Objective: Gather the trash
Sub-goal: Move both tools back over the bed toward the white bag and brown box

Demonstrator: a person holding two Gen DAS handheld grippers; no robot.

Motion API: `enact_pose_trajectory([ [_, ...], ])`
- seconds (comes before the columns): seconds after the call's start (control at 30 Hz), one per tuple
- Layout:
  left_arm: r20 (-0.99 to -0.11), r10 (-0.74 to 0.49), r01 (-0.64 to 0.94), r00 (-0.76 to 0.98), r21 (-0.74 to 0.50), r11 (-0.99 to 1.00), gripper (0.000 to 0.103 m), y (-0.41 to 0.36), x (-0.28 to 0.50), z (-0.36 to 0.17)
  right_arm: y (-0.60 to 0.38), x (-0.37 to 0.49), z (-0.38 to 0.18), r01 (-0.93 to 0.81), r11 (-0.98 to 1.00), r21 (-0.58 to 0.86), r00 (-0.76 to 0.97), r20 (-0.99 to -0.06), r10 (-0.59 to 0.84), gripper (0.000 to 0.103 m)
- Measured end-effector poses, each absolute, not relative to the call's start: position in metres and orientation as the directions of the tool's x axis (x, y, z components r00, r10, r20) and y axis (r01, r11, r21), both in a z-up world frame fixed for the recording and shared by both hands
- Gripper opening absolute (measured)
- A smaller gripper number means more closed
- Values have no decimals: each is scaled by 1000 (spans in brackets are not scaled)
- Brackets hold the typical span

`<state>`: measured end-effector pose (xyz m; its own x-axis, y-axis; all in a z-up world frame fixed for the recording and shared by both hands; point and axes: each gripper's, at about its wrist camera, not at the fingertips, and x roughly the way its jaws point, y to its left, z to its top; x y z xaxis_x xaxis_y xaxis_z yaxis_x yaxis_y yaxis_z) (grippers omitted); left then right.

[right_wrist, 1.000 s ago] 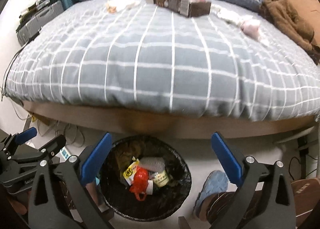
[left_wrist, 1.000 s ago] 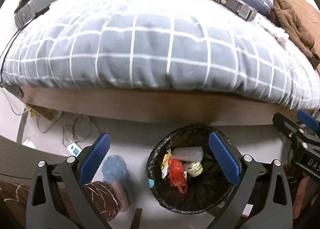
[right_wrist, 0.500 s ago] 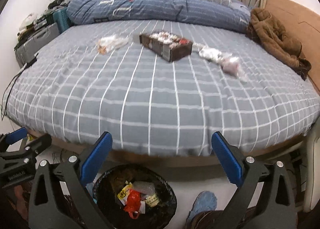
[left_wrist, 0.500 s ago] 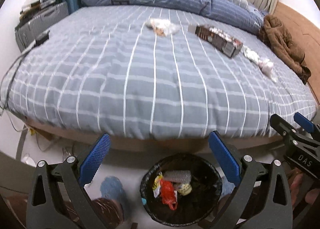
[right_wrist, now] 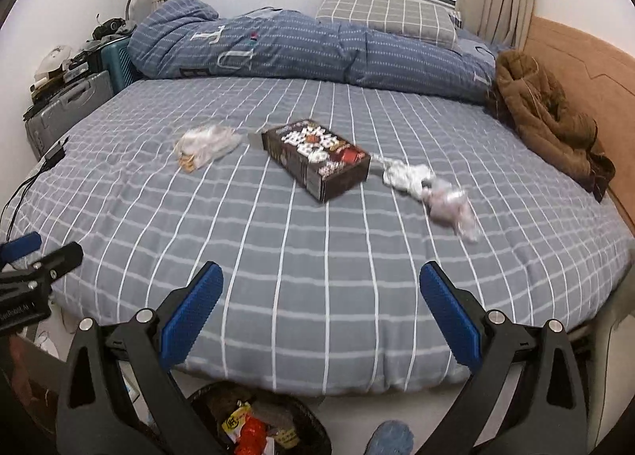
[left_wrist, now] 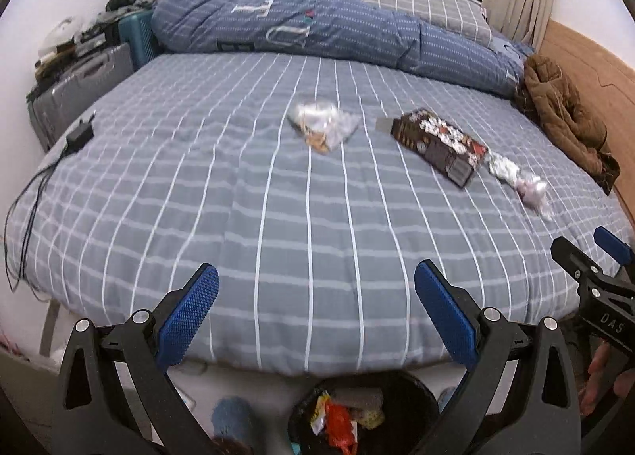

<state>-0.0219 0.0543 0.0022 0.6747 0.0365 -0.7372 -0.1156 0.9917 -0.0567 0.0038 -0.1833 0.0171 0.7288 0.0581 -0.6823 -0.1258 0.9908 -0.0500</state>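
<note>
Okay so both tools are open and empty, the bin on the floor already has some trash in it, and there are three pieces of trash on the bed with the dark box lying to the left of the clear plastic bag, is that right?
Not quite. The dark box lies to the right of the clear plastic bag, between it and the crumpled silver wrapper, as the right wrist view shows. The rest holds: left tool and right tool open and empty, bin holding trash.

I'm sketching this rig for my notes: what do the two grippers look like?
Both match. The left gripper and right gripper have black skeletal arms with triangular cut-outs and silver screws, ending in blue finger pads with a fine dotted grip texture. White lettering marks each body. No cables or sleeves show.
</note>
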Motion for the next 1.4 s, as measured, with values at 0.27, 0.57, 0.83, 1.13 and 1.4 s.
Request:
enact_pose_trajectory([
  [0.27,-721,33,-106,692,-57,993,97,62,41,7,-182,63,14,-150,987,-57,724,-687,70,95],
  [0.57,-729,36,-112,684,-56,992,97,74,131,-8,-171,153,-5,-190,979,-67,709,-699,90,95],
  [0.83,-728,61,-114,683,-25,993,97,82,202,-23,-167,220,-22,-249,967,-49,681,-719,139,95],
  [1.13,-743,58,-90,667,-4,996,97,74,250,-45,-177,253,-52,-237,971,13,619,-769,161,95],
  [1.4,-767,62,-88,639,7,996,97,74,275,-67,-180,262,-61,-279,960,21,589,-786,188,95],
])
